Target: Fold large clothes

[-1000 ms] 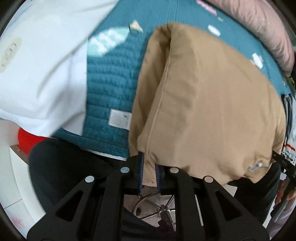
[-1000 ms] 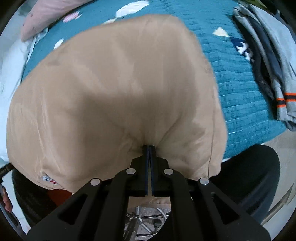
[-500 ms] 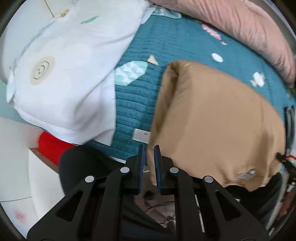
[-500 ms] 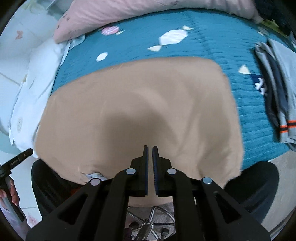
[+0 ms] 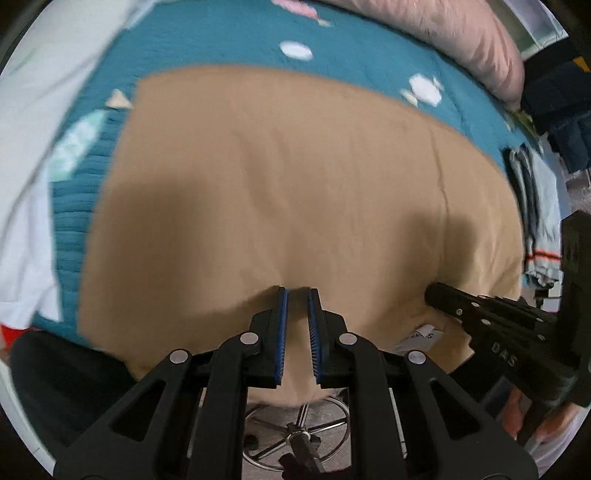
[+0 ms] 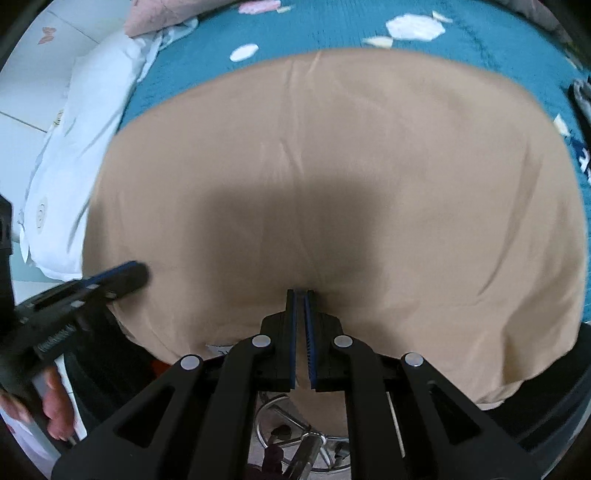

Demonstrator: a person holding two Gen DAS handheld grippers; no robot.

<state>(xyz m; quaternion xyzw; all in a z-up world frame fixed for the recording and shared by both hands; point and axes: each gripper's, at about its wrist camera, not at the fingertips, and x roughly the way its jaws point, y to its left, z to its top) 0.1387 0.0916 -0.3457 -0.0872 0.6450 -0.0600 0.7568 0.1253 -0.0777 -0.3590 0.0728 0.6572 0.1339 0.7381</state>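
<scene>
Change: a second ago you held the tan smooth-fabric garment (image 5: 295,192) bunched and hanging from both grippers; now it lies spread flat, and both grippers have let go.
Garment: it rests on the teal quilted bedspread (image 5: 229,40), its near hem draped over the bed's front edge, with a white care label (image 5: 421,334) at the near right corner.
Left gripper (image 5: 297,295): jaws narrowly parted, nothing between them, tips over the near hem.
Right gripper (image 6: 300,293): jaws almost closed with a thin gap, empty, hovering over the near hem; its tips also show at the near right corner in the left view.
Step in hand: you seem to be between folds. Take the near hem at both corners, pinch all layers, and carry it evenly toward the far edge so no crease forms.
Around: a white pillow (image 6: 85,122) at the left edge, a pink plush cushion (image 5: 443,33) along the far edge, and grey striped clothes (image 5: 535,206) at the right edge; none lies across the fold's path.
</scene>
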